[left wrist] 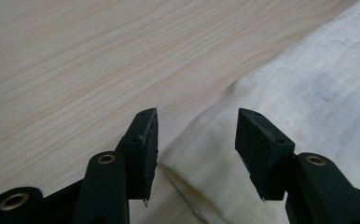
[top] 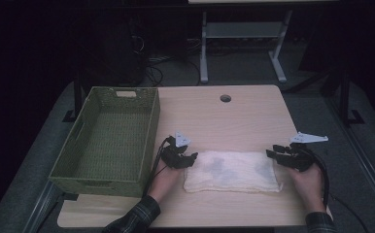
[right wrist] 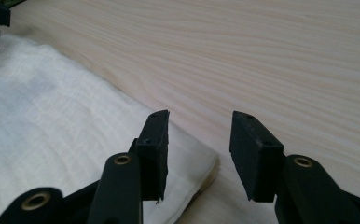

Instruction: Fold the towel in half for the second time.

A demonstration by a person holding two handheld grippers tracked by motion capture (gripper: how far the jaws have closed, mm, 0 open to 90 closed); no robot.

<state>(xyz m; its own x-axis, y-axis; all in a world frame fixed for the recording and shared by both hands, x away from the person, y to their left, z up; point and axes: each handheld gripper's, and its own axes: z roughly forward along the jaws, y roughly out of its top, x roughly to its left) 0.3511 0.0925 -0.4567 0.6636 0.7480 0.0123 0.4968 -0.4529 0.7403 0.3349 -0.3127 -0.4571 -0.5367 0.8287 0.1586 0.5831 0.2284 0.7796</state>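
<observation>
A folded white cloth (top: 231, 171) with faint grey marks lies flat on the light wooden table (top: 224, 121), near the front edge. My left gripper (top: 191, 158) sits at the cloth's left end, jaws open and pointing right. In the left gripper view the open left gripper (left wrist: 197, 116) hangs over a corner of the cloth (left wrist: 308, 93), and its pads do not press on it. My right gripper (top: 271, 153) is at the cloth's right end, open and pointing left. In the right gripper view the right gripper (right wrist: 199, 116) straddles the corner of the cloth (right wrist: 52, 126).
A green woven basket (top: 149, 141) stands on the table's left side, close to my left hand. A round cable hole (top: 225, 98) is near the table's far edge. Beyond the table stand a white desk frame (top: 244, 34) and loose cables on a dark floor.
</observation>
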